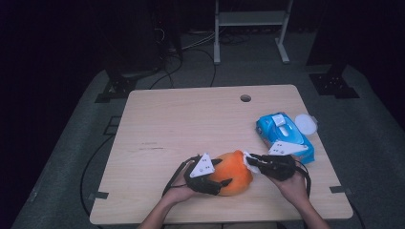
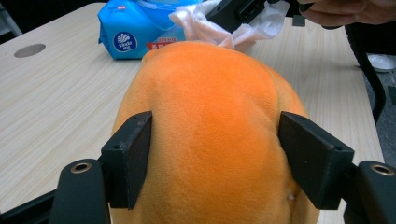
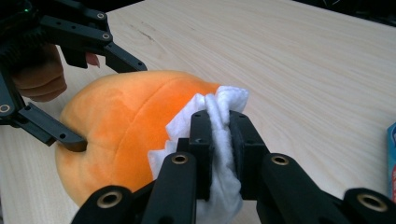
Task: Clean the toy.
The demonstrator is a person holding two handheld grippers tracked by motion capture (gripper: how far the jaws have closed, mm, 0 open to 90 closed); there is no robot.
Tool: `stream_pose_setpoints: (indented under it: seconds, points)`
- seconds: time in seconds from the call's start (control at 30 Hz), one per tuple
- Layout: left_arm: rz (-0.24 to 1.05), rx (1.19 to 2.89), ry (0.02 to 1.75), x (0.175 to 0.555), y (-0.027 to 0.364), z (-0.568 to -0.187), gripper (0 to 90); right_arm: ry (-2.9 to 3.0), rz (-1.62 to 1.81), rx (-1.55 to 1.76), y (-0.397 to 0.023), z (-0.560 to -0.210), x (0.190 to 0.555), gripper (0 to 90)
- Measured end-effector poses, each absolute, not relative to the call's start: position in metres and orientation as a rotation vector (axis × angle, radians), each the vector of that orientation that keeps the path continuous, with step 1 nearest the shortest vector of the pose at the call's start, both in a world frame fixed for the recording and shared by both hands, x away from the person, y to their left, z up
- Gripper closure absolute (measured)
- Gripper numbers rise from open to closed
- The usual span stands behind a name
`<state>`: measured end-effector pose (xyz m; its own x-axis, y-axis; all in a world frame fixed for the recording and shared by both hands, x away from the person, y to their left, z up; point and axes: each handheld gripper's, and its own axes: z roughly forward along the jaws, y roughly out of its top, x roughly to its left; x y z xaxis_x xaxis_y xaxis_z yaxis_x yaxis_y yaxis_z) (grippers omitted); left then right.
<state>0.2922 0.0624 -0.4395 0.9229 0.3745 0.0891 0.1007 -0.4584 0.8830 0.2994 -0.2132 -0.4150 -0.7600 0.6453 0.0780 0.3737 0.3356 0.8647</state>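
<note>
A round orange plush toy (image 1: 235, 172) lies near the front edge of the wooden table (image 1: 191, 124). My left gripper (image 2: 224, 149) is shut on it, one black pad pressed into each flank of the toy (image 2: 215, 93). From the right, my right gripper (image 3: 220, 126) is shut on a crumpled white wipe (image 3: 219, 105). The wipe touches the toy's (image 3: 126, 121) near side. In the high view the right gripper (image 1: 250, 158) holds the wipe (image 1: 250, 164) against the toy's upper right, and the left gripper (image 1: 224, 172) straddles its left part.
A blue pack of wet wipes (image 1: 284, 136) lies just behind the right hand, with a round white lid (image 1: 305, 124) beside it near the right edge. A cable hole (image 1: 245, 98) sits at the back of the table. Cables trail from both grippers.
</note>
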Motion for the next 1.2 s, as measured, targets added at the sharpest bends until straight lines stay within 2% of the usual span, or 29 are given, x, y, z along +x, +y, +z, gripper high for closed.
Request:
stream_pose_setpoints:
  seconds: [0.23,0.37,0.5,0.57,0.63,0.7,0.77,0.8,0.9,0.93,1.03,1.2]
  points:
    - [0.368,2.054,0.312,0.285,0.052,-0.438,28.1,2.335,1.465,0.776,-0.190,-0.399,0.285,79.9]
    - [0.353,2.044,0.306,0.284,0.053,-0.437,27.1,2.344,1.416,0.781,-0.192,-0.402,0.287,80.0]
    - [0.239,1.982,0.361,0.293,0.062,-0.427,17.6,2.355,1.419,0.817,-0.202,-0.406,0.290,79.9]
    - [0.228,1.990,0.416,0.298,0.064,-0.425,9.5,2.360,1.410,0.808,-0.202,-0.408,0.289,80.0]
    - [0.226,2.014,0.454,0.302,0.065,-0.429,7.4,2.375,1.426,0.794,-0.203,-0.408,0.288,80.0]
    - [0.151,2.030,0.504,0.307,0.064,-0.435,5.9,2.380,1.421,0.783,-0.202,-0.408,0.287,80.0]
    - [0.100,2.023,0.523,0.310,0.065,-0.440,8.1,2.380,1.420,0.779,-0.202,-0.408,0.287,79.9]
    - [0.120,2.025,0.510,0.309,0.066,-0.440,13.7,2.378,1.409,0.780,-0.202,-0.408,0.286,79.9]
    - [0.268,2.009,0.444,0.299,0.063,-0.434,32.5,2.354,1.396,0.788,-0.202,-0.406,0.286,79.7]
    - [0.317,1.999,0.422,0.296,0.061,-0.431,34.6,2.338,1.399,0.782,-0.202,-0.404,0.286,79.8]
    - [0.425,2.007,0.344,0.290,0.055,-0.424,36.0,2.297,1.448,0.763,-0.200,-0.395,0.281,79.8]
    - [0.474,2.036,0.303,0.286,0.049,-0.428,34.6,2.313,1.404,0.666,-0.179,-0.395,0.273,79.8]
